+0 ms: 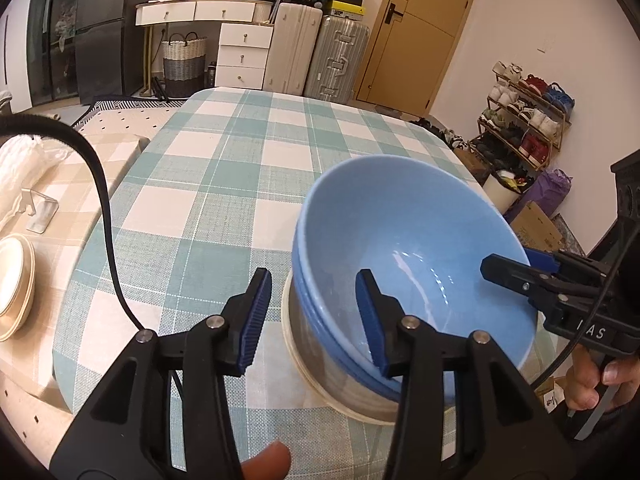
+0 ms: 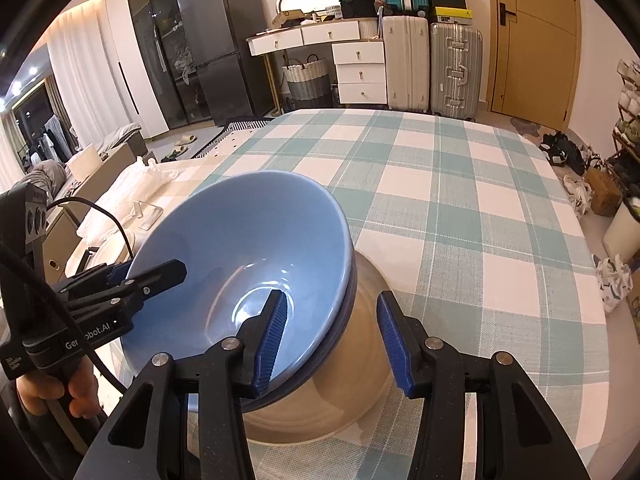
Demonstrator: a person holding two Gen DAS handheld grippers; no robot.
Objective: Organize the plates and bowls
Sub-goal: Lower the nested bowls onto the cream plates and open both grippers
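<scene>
the blue bowl (image 1: 416, 248) sits nested in the beige bowl (image 2: 344, 360) on the table (image 1: 224, 168), so my left jaws (image 1: 316, 320) at 9 o'clock and right jaws (image 2: 332, 336) at 3 o'clock straddle its rim half open, holding nothing, i think to let the stack rest.

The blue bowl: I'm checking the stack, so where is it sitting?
The blue bowl sits tilted in another blue bowl atop a cream bowl on the checked tablecloth, between both grippers.
</scene>
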